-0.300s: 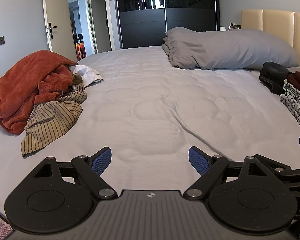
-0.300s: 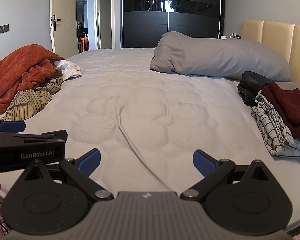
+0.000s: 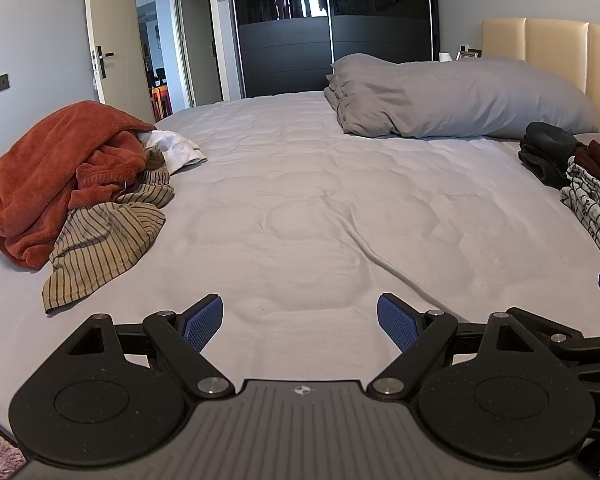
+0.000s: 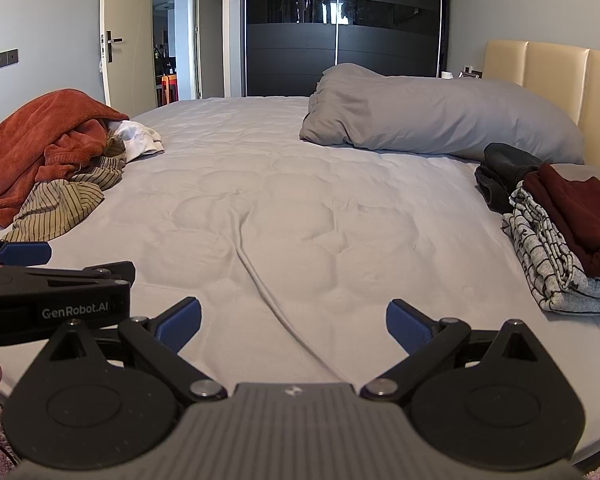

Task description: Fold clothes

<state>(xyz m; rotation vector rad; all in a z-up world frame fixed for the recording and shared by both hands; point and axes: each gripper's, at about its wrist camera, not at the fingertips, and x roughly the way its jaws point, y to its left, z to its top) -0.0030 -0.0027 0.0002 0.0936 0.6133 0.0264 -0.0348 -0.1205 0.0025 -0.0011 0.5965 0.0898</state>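
A heap of unfolded clothes lies at the bed's left edge: an orange-red fleece (image 3: 56, 168) (image 4: 32, 152), a tan striped garment (image 3: 100, 248) (image 4: 56, 212) and a white one (image 3: 176, 150) (image 4: 138, 140). At the right edge sits a folded stack: a grey patterned garment (image 4: 548, 256) (image 3: 592, 208), a dark red one (image 4: 576, 212) and a black one (image 4: 500, 176) (image 3: 548, 152). My left gripper (image 3: 300, 322) is open and empty over the bed's near edge. My right gripper (image 4: 294, 322) is open and empty beside it, to its right.
The grey quilted bed sheet (image 3: 300, 200) has a long crease running toward me. A grey pillow (image 3: 460, 100) lies against the beige headboard (image 3: 540, 48). A black wardrobe (image 3: 332, 28) and an open door (image 3: 112, 40) stand behind the bed.
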